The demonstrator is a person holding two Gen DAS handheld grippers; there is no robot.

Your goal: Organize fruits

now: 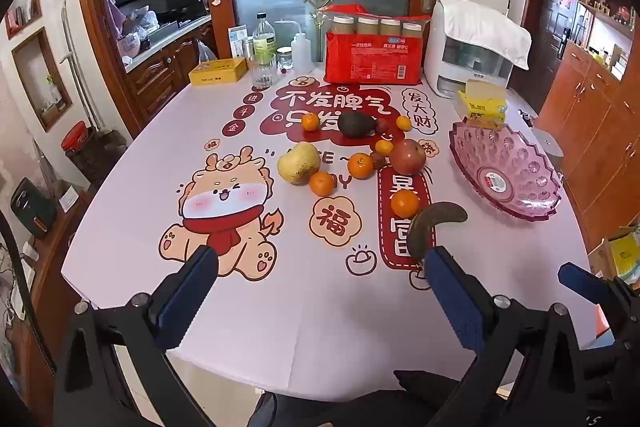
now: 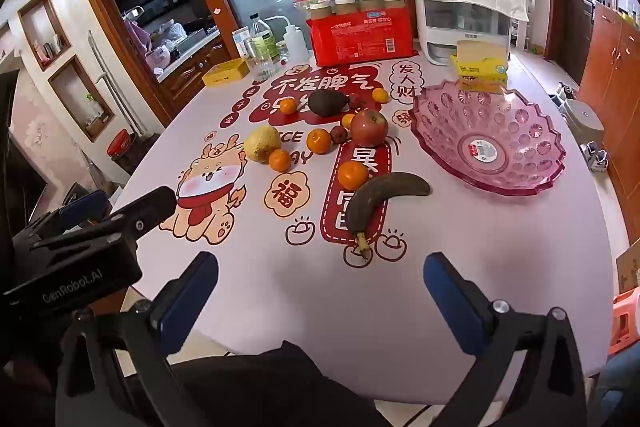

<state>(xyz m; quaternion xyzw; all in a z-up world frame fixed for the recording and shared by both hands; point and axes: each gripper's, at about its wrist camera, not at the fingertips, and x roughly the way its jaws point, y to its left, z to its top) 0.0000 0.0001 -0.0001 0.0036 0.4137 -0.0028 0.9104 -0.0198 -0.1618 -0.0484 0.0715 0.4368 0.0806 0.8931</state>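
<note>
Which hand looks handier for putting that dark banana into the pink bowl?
Probably the right. The banana lies just ahead of the open right gripper, with the pink bowl further right. The left gripper, also open, sits farther from the bowl.

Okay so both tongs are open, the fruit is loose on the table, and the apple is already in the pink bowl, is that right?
Not quite. The apple is not in the pink bowl; it sits on the table beside the bowl, which holds no fruit, as the right wrist view shows. The rest holds.
</note>
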